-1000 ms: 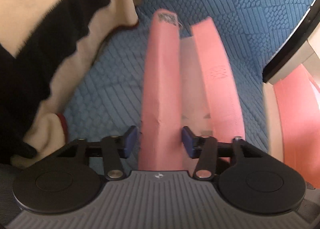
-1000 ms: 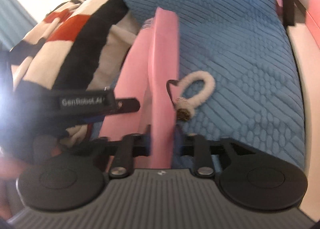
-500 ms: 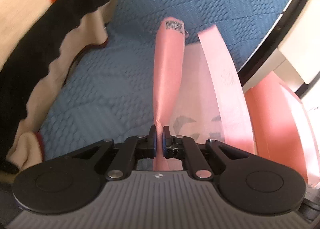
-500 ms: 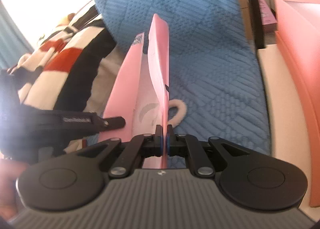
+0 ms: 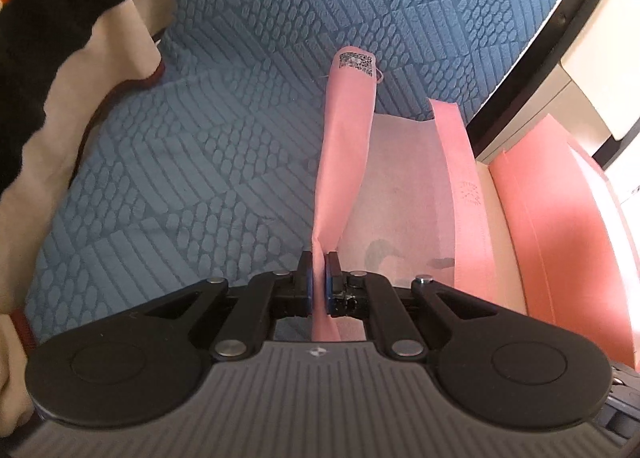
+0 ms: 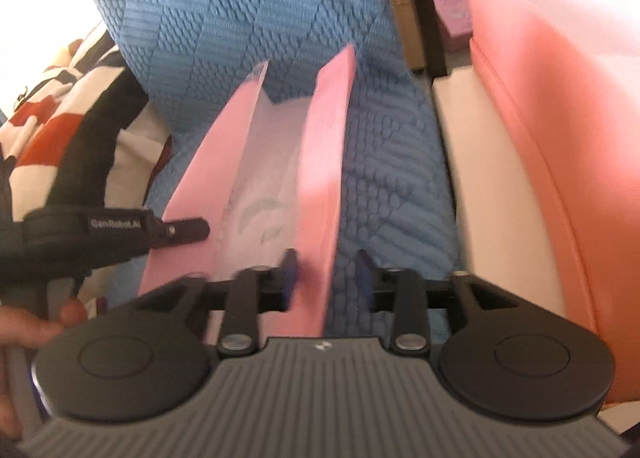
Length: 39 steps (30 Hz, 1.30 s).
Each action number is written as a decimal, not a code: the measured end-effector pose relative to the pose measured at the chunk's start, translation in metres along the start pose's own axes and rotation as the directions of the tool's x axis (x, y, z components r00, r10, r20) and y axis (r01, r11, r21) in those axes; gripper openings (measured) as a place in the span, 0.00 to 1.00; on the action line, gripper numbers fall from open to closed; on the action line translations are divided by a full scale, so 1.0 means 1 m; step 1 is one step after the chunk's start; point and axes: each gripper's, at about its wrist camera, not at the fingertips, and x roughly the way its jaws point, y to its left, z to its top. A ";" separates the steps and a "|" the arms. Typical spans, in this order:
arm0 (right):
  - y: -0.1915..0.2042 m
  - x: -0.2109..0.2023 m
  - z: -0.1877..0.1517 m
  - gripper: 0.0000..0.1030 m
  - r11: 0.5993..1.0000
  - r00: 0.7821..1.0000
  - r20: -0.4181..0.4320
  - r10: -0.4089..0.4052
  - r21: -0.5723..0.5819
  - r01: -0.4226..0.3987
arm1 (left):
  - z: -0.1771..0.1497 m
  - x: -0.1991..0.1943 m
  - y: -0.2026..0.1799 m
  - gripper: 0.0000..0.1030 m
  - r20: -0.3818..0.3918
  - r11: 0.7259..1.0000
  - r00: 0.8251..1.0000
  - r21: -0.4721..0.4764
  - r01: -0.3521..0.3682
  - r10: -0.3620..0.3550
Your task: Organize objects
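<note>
Pinching the left wall of the pink fabric box (image 5: pixel 344 162), the left gripper (image 5: pixel 318 282) has its jaws pressed nearly together on that panel, the cloth squeezed flat between the blue pads; a second ago those jaws stood wide with the wall loose between them, so this clamp is fresh. Beside it the right gripper (image 6: pixel 326 278) has just been opening; half a second ago it was nipped tight on the box's right wall (image 6: pixel 326 186), and now its jaws stand partly apart, the left pad close to or brushing that wall, the right pad clear of it, no real hold left. That wall stands up between them on its own.

Relative to the pink fabric box: it sits on the blue quilted bedcover (image 5: pixel 224 146); a striped blanket (image 5: pixel 60 70) is bunched to its left; a larger pink bin (image 6: pixel 560 146) stands to its right, just past the bed's edge; a white liner with a faint dark print shows between its two walls.

Judging by this, the collapsible box has been pulled open and one side is being let go; the box looks close to standing by itself, though with only the left wall held it could sag or fold back; filling or placing it is not yet done.
</note>
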 end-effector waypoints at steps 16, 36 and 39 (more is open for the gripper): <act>-0.002 0.019 -0.003 0.08 0.998 0.997 -0.059 0.056 0.036 -0.054 | 0.005 -0.023 0.003 0.27 0.019 0.992 0.994 -0.056 0.109 -0.108; -0.006 0.020 -0.001 0.07 0.990 0.992 -0.083 0.097 0.112 -0.087 | -0.080 -0.144 -0.066 0.11 0.058 0.988 0.996 0.138 0.064 -0.072; -0.006 0.020 -0.001 0.07 0.990 0.992 -0.083 0.097 0.111 -0.087 | -0.101 -0.154 -0.079 0.08 0.028 0.982 0.996 0.170 0.077 -0.083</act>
